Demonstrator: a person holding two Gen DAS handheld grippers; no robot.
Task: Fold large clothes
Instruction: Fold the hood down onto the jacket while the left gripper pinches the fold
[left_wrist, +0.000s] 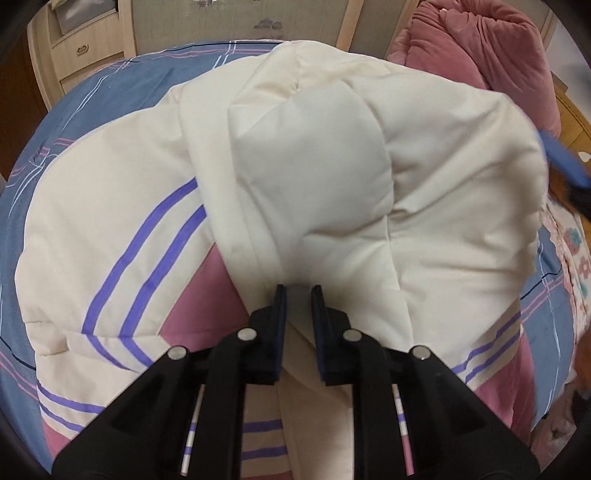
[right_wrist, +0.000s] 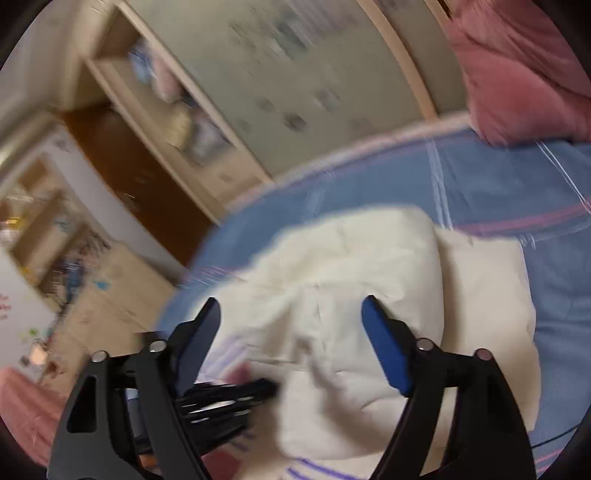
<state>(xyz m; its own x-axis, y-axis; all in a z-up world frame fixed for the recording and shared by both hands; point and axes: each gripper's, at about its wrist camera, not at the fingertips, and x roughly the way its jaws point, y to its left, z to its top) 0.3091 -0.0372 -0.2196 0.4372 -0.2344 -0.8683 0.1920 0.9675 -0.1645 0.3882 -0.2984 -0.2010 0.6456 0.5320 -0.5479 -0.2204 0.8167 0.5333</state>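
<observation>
A large cream padded jacket (left_wrist: 303, 177) with purple stripes and pink panels lies on the blue bed, partly folded over itself. My left gripper (left_wrist: 298, 291) is low over its near edge, jaws narrowly apart with cream fabric between them; a grip is not clear. My right gripper (right_wrist: 291, 310) is open and empty, held above the jacket (right_wrist: 369, 280); that view is motion-blurred. The right gripper's blue finger (left_wrist: 565, 162) shows at the right edge of the left wrist view. The left gripper (right_wrist: 229, 398) appears blurred in the right wrist view.
The blue striped bedsheet (left_wrist: 110, 92) surrounds the jacket. A pink quilt (left_wrist: 472, 44) is piled at the bed's far right. A pale wooden cabinet (left_wrist: 77, 51) and wardrobe doors (left_wrist: 240, 22) stand behind the bed.
</observation>
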